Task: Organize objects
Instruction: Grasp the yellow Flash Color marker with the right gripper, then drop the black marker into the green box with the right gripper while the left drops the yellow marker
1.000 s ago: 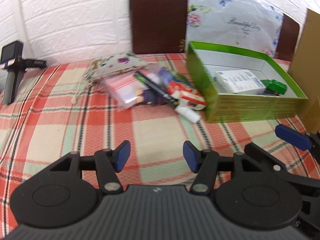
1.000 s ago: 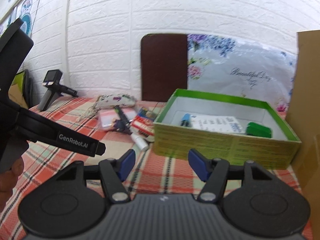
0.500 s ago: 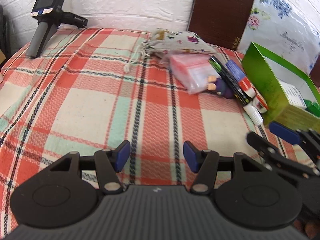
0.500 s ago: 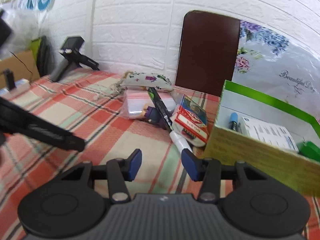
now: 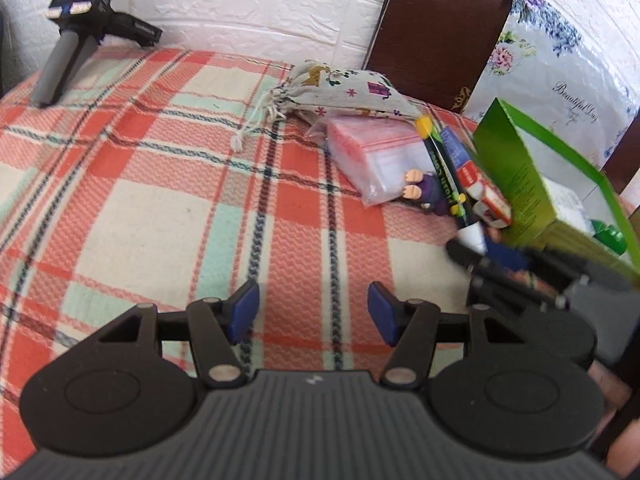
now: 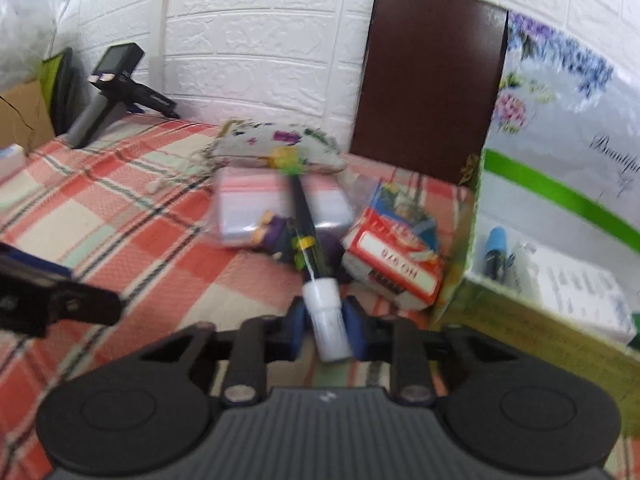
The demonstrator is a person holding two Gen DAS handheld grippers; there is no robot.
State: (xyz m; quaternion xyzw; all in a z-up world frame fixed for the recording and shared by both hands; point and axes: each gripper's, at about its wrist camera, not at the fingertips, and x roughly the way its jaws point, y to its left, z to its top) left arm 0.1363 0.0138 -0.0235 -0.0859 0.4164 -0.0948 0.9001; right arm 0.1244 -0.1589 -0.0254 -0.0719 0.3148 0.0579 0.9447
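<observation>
Plaid cloth point(image 5: 168, 208), red, cream and mint, covers the table under everything we see. Our right tool point(image 6: 325, 322) has just been closing and now its blue pads pinch the white cap end of a dark pen point(image 6: 308, 248), which lies slanted across the pile and points away toward the wall. Our left tool point(image 5: 312, 312) hangs over bare cloth with its jaws apart and nothing between them. Pile sits near the far side of the table: a printed drawstring pouch point(image 5: 344, 92) at the back, a clear zip bag point(image 5: 376, 160) with pink contents in front of it, a small purple toy figure point(image 5: 430, 196) against the bag's near edge, and a red and white carton point(image 6: 394, 268) just right of the pen. Green box point(image 6: 532, 320) stands open to the right of the pile, touching or almost touching the carton; inside it we see a blue marker point(image 6: 495, 252) and a white packet point(image 6: 576, 292). Black handheld device point(image 5: 80, 28) stands at the far left corner by the white brick wall point(image 5: 260, 4). Dark brown board point(image 6: 432, 80) and flowered bag point(image 6: 568, 120) lean behind the box. Right view is blurred.
</observation>
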